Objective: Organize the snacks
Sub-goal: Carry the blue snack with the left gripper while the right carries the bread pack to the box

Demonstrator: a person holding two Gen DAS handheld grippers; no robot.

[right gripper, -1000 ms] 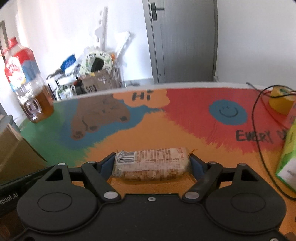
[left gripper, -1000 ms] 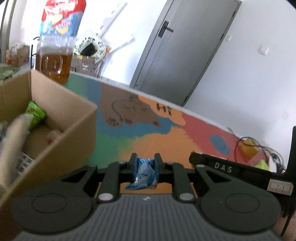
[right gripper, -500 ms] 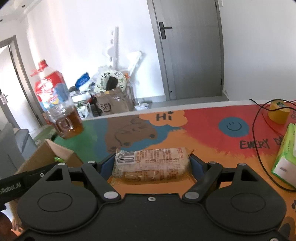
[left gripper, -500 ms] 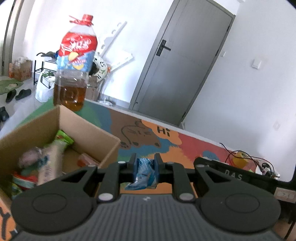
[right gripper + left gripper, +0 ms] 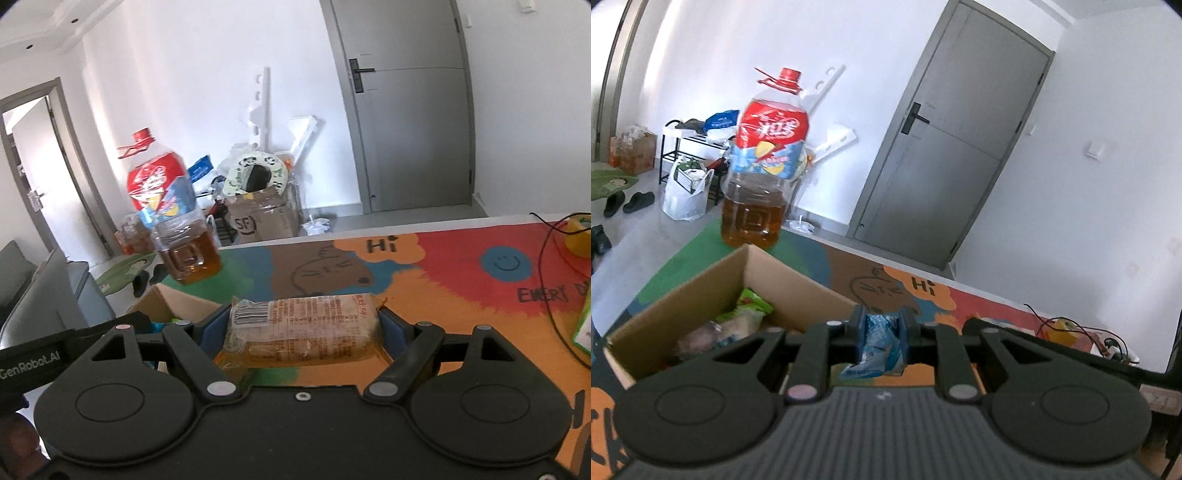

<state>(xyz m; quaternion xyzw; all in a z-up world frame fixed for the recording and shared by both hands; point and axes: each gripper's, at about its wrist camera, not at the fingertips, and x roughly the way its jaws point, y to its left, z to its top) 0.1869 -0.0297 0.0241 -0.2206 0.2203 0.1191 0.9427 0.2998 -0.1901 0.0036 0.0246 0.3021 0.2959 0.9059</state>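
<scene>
My left gripper (image 5: 882, 332) is shut on a small blue snack packet (image 5: 881, 349) and holds it in the air at the near right rim of an open cardboard box (image 5: 783, 280). The box holds several snacks, among them a green packet (image 5: 753, 301). My right gripper (image 5: 304, 326) is shut on a clear-wrapped tan cake bar (image 5: 306, 332), held crosswise above the colourful table mat (image 5: 461, 266). In the right wrist view the box (image 5: 173, 301) lies to the left and below, and the left gripper's body (image 5: 55, 352) is at the left edge.
A large oil bottle with a red cap (image 5: 762, 173) stands behind the box; it also shows in the right wrist view (image 5: 173, 225). A black cable (image 5: 546, 280), a yellow tape roll (image 5: 578, 236) and a green carton (image 5: 585, 325) lie at the right of the table.
Both grippers have risen and drawn back, each still holding its snack. The box and bottle now sit lower and farther off, and the box's inside has come into view on the left.
</scene>
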